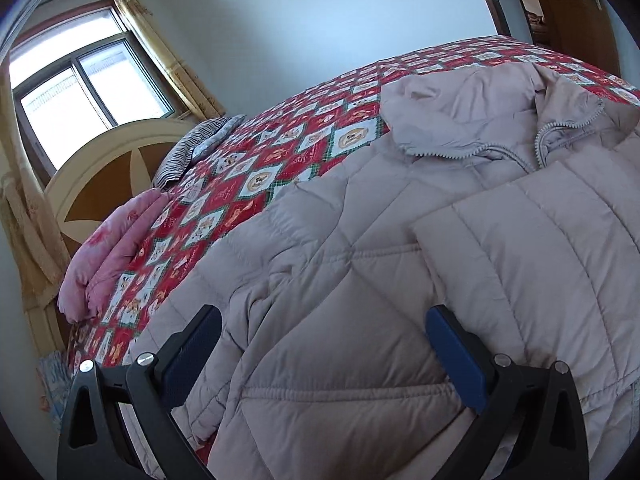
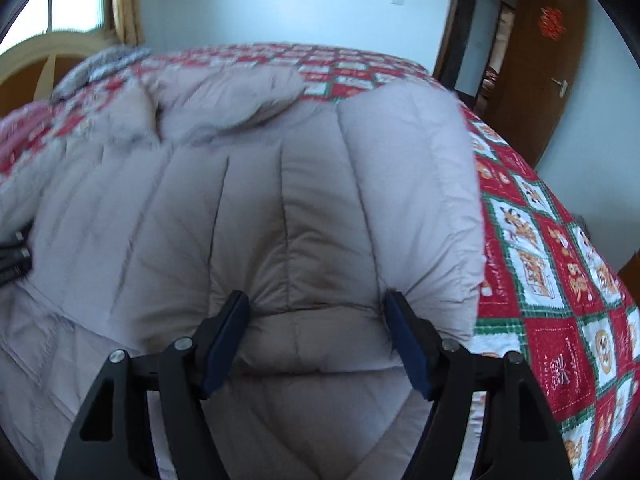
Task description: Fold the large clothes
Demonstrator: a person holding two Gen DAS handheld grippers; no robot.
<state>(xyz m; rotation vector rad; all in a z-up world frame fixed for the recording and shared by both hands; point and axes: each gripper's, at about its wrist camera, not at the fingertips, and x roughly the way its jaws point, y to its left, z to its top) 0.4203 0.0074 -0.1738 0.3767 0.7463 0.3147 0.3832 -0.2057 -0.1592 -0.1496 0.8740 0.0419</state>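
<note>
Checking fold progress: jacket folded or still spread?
Partly folded: one sleeve lies across the jacket front; the rest is spread on the bed.

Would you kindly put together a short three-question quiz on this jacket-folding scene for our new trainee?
1. True or false: the left gripper is open above the puffer jacket.
2. What does the right gripper have between its fingers?
3. The jacket lies on: A) a wooden floor, B) a red patterned quilt, C) a chair.

Key: 1 true; 2 a bunched part of the jacket, lifted; 3 B.
</note>
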